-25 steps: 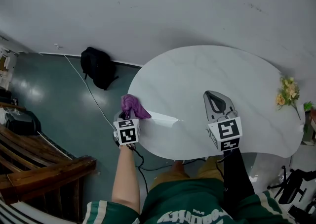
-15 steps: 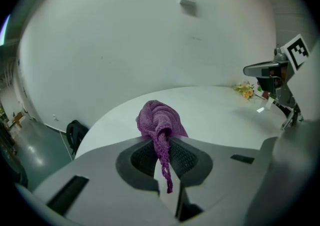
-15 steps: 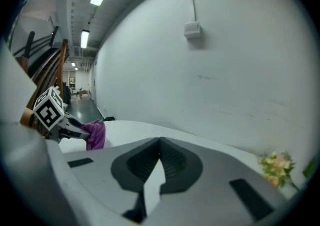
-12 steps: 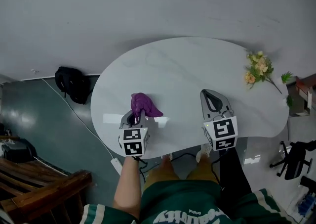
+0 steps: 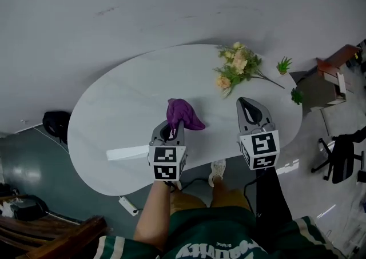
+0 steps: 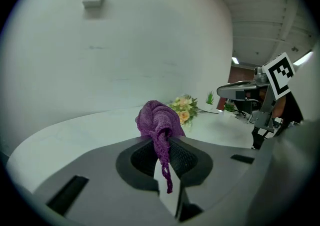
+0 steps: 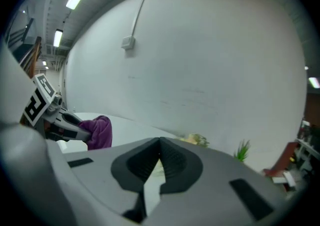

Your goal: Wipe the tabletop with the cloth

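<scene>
Nearest the camera, a bare forearm (image 5: 150,218) leads to the left hand-held gripper (image 5: 173,126), its jaws pinching a purple cloth (image 5: 183,114). A thin tail of the fabric hangs back through the jaws while the rest bunches up in a lump beyond the tips. Alongside, the right hand-held gripper (image 5: 247,107) is pressed together on nothing, poised over the near edge of the desk (image 5: 120,103).

The cloth sits over the middle of the pale oval desk, toward the person's side. Whether it is actually pressing on the surface cannot be told from these views. Farther back, a spray of yellow and peach flowers (image 5: 235,66) lies on the desk top near its far right edge, and beyond that a plain grey wall (image 5: 171,6).

The wiping looks barely begun, with most of the surface yet to be covered. To do it well, the bunched cloth probably needs lowering until a broad fold lies flat on the desk (a tight lump would clean only a narrow line). It could then be drawn in overlapping passes with steady downward pressure. The grip seems firm enough not to slip. The main risk is sweeping into the flowers, so strokes on that side should stop short of them. The idle right hand-held gripper is best kept clear of the cloth's path.
</scene>
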`<action>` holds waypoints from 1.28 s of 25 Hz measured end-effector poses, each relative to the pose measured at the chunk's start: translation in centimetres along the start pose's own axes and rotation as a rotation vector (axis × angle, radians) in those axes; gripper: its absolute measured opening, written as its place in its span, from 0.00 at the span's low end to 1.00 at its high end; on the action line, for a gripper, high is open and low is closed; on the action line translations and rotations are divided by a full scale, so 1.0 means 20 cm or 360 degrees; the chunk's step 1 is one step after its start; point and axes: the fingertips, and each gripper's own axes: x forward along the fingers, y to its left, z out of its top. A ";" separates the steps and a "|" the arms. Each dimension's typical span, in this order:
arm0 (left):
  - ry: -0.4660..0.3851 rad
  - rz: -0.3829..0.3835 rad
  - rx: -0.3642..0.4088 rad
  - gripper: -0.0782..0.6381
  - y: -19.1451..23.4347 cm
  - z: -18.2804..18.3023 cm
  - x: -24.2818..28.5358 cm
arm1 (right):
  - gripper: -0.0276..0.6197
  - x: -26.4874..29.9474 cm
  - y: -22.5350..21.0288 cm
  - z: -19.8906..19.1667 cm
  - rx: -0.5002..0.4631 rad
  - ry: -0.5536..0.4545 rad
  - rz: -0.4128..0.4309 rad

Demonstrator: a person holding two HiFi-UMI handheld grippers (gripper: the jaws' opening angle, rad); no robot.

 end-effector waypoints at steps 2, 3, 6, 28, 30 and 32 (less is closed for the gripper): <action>-0.0002 -0.0090 0.0041 0.16 -0.24 0.07 0.13 | 0.05 -0.09 -0.22 -0.07 0.0028 0.0007 -0.0080; -0.0001 -0.0138 0.0062 0.16 -0.35 0.10 0.20 | 0.05 -0.13 -0.32 -0.11 0.0044 0.0012 -0.0122; -0.0010 -0.0274 0.0121 0.16 -0.70 0.18 0.39 | 0.05 -0.27 -0.62 -0.22 0.0098 0.0025 -0.0247; 0.0379 -0.0675 0.0416 0.16 -1.78 -0.09 1.11 | 0.05 -0.80 -1.31 -0.76 0.0323 0.0151 -0.0614; 0.0381 -0.0638 0.0410 0.16 -1.72 -0.09 1.10 | 0.05 -0.77 -1.29 -0.74 0.0315 0.0138 -0.0584; 0.0376 -0.0595 0.0399 0.16 -1.64 -0.09 1.07 | 0.05 -0.73 -1.24 -0.71 0.0305 0.0120 -0.0550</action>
